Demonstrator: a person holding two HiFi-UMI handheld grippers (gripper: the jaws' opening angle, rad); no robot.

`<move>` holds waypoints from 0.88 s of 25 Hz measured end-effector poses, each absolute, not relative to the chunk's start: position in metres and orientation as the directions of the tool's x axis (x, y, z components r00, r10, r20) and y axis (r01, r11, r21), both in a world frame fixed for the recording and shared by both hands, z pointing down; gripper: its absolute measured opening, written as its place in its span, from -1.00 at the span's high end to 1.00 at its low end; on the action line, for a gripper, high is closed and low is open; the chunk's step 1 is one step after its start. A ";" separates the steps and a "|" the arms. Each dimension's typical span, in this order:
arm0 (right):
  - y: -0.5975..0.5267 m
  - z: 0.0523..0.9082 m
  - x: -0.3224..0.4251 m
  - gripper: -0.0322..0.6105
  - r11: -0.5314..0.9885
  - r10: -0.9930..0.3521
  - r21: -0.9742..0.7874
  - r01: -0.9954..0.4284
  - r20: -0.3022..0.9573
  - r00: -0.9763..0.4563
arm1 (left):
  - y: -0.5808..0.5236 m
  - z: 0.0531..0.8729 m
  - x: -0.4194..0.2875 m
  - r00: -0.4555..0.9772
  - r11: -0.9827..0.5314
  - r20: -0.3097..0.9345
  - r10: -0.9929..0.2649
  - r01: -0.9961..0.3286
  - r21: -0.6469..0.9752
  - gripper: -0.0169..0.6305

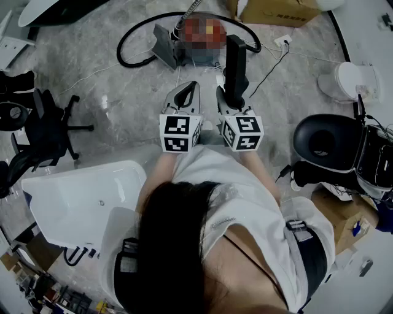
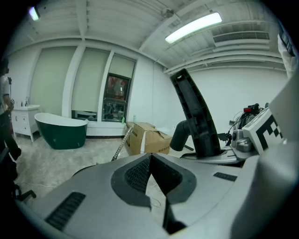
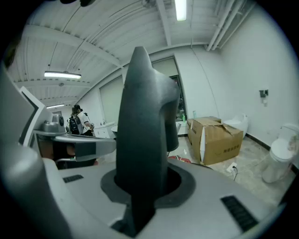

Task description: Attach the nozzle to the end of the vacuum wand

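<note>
The job is not done yet. I have the nozzle (image 1: 236, 61) up off the floor (image 1: 123, 92), but it is not on the wand. The vacuum (image 1: 199, 56) sits on the floor near the far edge, well apart from the nozzle. The thin metal tube that sticks up beside it looks like the wand (image 1: 190, 11), but it is too small in my views for me to be sure. What is left is to bring the nozzle to the end of the wand and push it on.

My right gripper (image 3: 140, 186) has its fingers closed a good way, tight on the black nozzle (image 3: 140, 121), which stands up tall between them.

My left gripper (image 2: 150, 156) has its fingers shut all the way, tip to tip. It holds nothing and touches nothing. It hangs just beside the right one.
</note>
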State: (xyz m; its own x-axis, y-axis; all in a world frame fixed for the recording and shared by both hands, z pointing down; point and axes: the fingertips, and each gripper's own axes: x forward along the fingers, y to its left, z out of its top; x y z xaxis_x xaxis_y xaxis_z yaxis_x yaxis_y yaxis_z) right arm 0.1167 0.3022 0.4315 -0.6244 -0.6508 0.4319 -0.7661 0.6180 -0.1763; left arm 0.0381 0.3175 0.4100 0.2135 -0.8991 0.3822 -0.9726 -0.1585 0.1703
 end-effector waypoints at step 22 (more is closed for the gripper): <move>0.283 0.434 0.125 0.67 0.638 -0.623 -0.204 -0.742 0.430 -0.654 | 0.301 0.418 0.045 0.171 -0.086 0.394 -0.903 -0.971 0.224 0.94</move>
